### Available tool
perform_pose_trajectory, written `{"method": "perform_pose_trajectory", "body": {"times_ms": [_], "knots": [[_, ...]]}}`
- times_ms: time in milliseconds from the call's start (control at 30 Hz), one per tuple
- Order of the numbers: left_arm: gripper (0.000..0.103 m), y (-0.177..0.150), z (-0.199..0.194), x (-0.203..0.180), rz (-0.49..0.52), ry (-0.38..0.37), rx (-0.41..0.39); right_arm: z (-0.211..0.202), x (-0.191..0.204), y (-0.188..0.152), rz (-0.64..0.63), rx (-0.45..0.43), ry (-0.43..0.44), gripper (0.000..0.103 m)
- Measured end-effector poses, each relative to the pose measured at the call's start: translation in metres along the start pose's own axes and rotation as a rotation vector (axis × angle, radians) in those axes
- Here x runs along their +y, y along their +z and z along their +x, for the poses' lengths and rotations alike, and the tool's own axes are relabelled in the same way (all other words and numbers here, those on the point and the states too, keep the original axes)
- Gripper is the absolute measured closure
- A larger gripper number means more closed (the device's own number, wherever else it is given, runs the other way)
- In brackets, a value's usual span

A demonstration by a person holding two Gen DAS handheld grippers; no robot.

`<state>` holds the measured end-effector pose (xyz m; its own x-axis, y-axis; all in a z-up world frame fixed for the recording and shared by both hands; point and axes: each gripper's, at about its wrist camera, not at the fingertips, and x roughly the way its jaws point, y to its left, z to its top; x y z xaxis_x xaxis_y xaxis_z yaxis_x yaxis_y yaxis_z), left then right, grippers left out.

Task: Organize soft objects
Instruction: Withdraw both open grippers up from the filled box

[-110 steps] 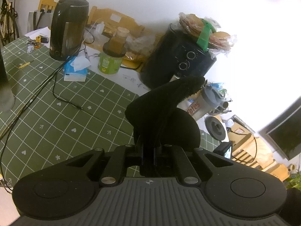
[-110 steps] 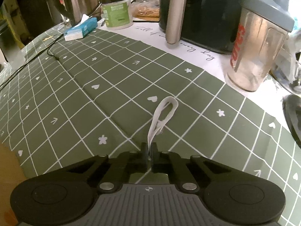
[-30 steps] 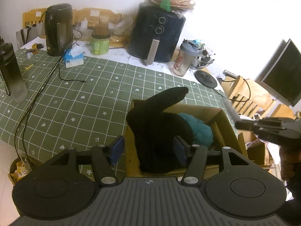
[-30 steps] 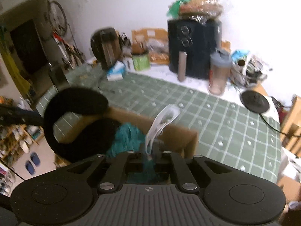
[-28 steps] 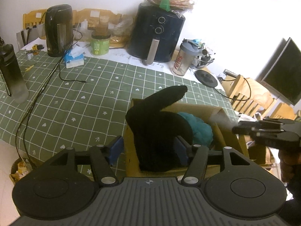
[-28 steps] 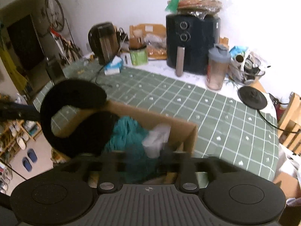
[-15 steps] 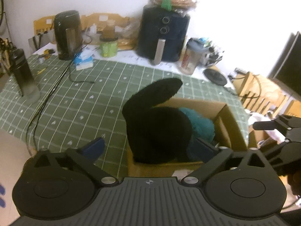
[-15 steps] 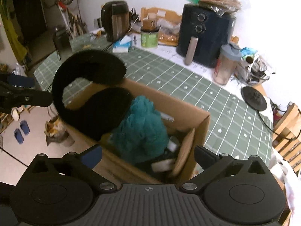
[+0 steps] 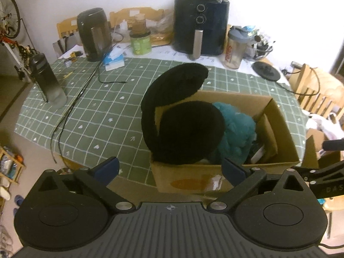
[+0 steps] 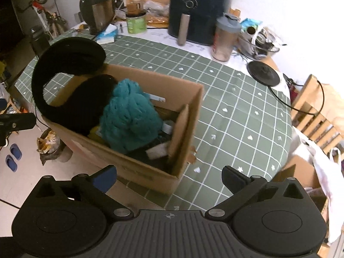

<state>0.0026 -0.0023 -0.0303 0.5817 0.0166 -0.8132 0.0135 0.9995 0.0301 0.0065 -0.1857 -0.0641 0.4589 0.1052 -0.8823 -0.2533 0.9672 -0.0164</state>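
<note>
A cardboard box stands on the green checked tablecloth near the table's front edge. Black fuzzy earmuffs rest in its left end, one pad sticking up above the rim. A teal knitted item lies beside them inside the box, with small white pieces at the bottom. My left gripper is open and empty, above and in front of the box. My right gripper is open and empty, above the box's near right corner.
At the table's far side stand a dark air fryer, a kettle, a green tub, a tissue pack and a shaker bottle. A dark bottle and cables lie left. Wooden chairs stand right.
Both grippers opened and drew back and up from the box. The earmuffs left my left gripper and sit in the box; the white strap left my right gripper and dropped inside.
</note>
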Motion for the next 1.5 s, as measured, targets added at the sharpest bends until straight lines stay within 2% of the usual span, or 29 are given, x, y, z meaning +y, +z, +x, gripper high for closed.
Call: {"method": "perform_pose_trajectory", "body": {"times_ms": [167,433,800,1500], "knots": [[0.000,-0.001,0.000,-0.005,-0.016,0.038,0.034,-0.002,0.000,-0.005,-0.011,0.005,0.011,0.000],[0.000,-0.004,-0.002,-0.013,-0.030,0.045,0.063,-0.005,0.001,-0.012,-0.047,0.015,0.024,0.000],[0.000,-0.007,-0.009,-0.029,-0.009,0.040,0.052,-0.008,-0.010,-0.015,-0.031,0.012,0.019,0.000],[0.000,-0.008,-0.011,-0.030,-0.016,0.042,0.058,-0.008,-0.015,-0.017,-0.018,0.014,0.015,0.000]]}}
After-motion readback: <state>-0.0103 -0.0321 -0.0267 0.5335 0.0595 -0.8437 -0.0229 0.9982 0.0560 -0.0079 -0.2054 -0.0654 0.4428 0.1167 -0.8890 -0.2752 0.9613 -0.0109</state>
